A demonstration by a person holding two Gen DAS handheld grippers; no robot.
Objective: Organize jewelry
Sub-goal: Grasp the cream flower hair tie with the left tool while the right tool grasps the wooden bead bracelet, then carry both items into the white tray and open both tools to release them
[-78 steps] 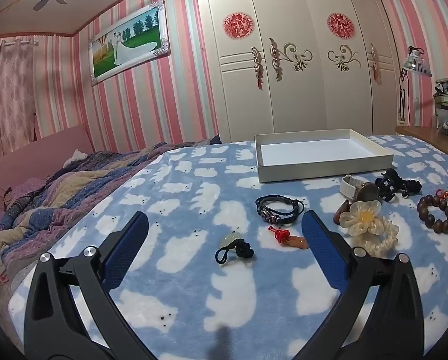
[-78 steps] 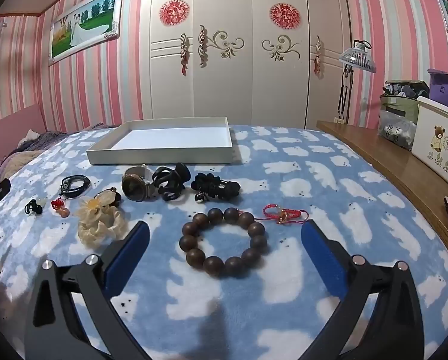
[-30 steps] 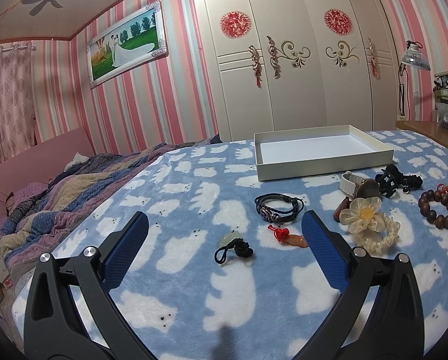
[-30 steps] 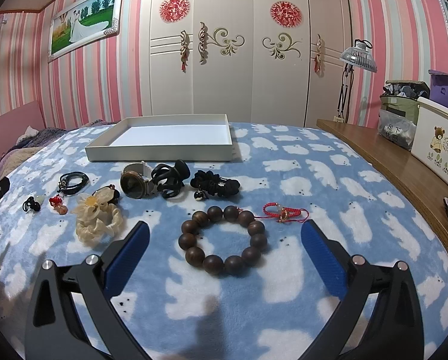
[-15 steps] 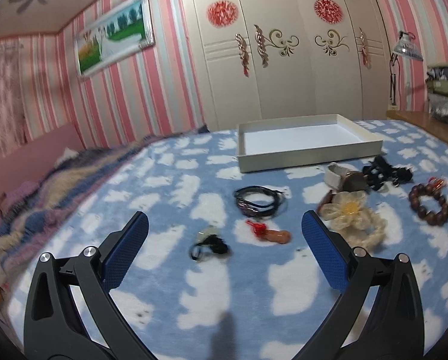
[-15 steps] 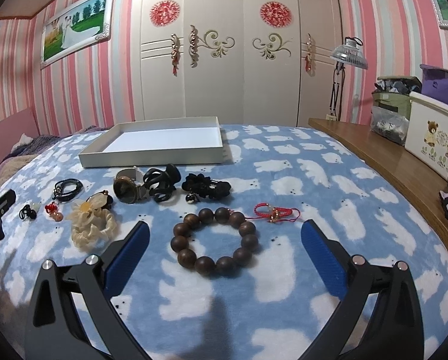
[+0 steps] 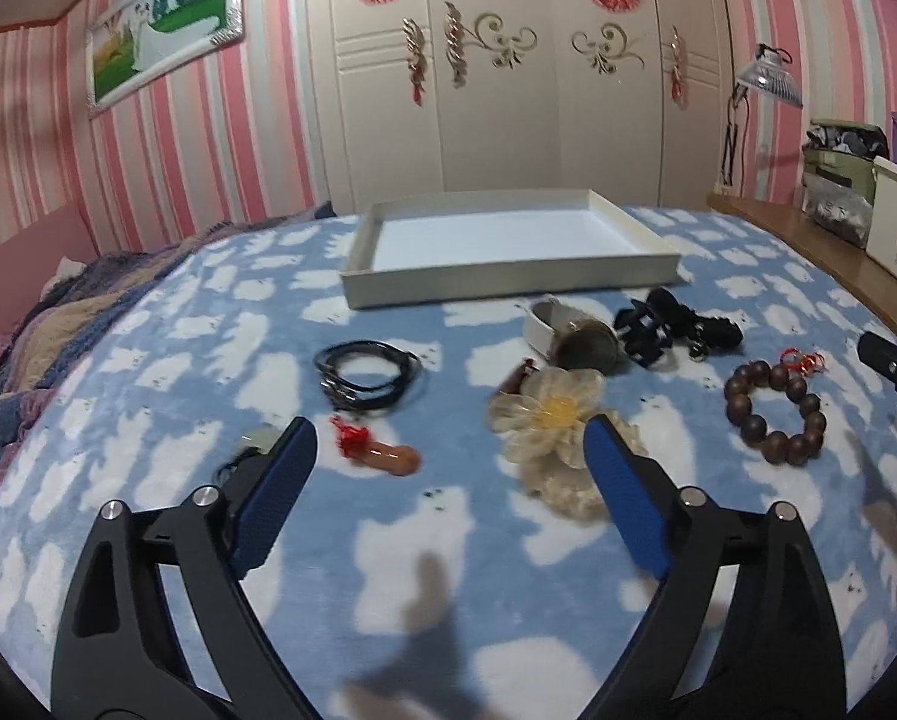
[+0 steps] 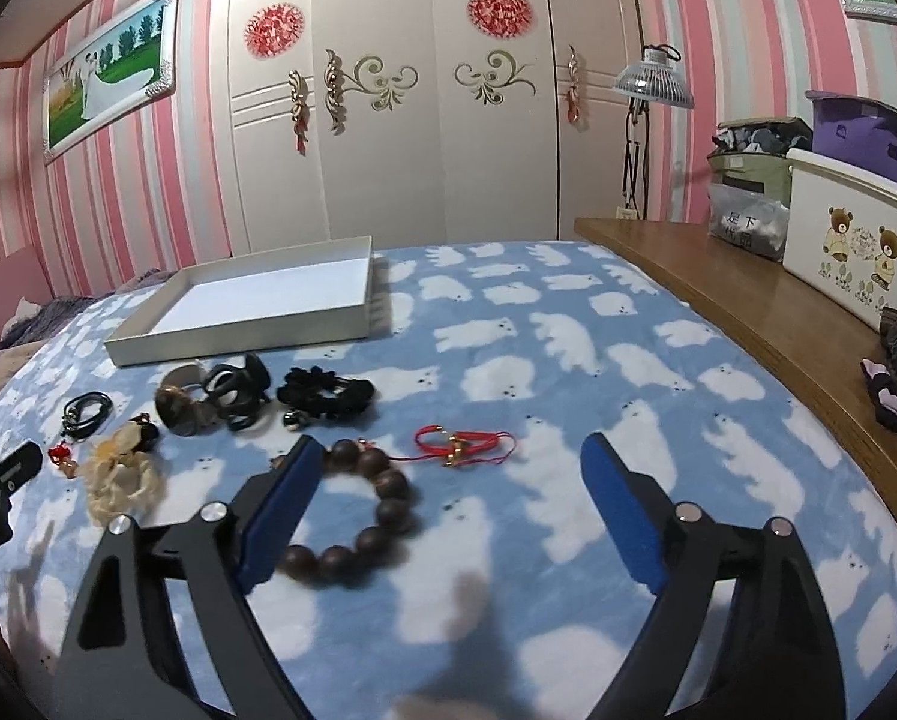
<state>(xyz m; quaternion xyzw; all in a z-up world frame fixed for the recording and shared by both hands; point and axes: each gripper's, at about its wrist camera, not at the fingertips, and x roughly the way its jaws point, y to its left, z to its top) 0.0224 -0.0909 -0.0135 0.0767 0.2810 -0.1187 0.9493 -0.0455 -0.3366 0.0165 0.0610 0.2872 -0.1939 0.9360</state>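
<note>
Blue-padded left gripper (image 7: 448,468) wide, empty, red pendant (image 7: 382,453) centre frame between tips. Right gripper (image 8: 448,480) wide, wooden bead bracelet (image 8: 358,516) lower centre by left finger.

Left gripper (image 7: 448,468): jaws spread wide, blue pads (image 7: 277,489) apart, nothing between them, filling the lower frame. Right gripper (image 8: 445,501): likewise wide apart and holding nothing. At lower right edge of left view, possibly a fingertip, blurred.

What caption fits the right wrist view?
Open right hand-held gripper above brown wooden bead bracelet and red cord bracelet; white rectangular tray behind.
</note>
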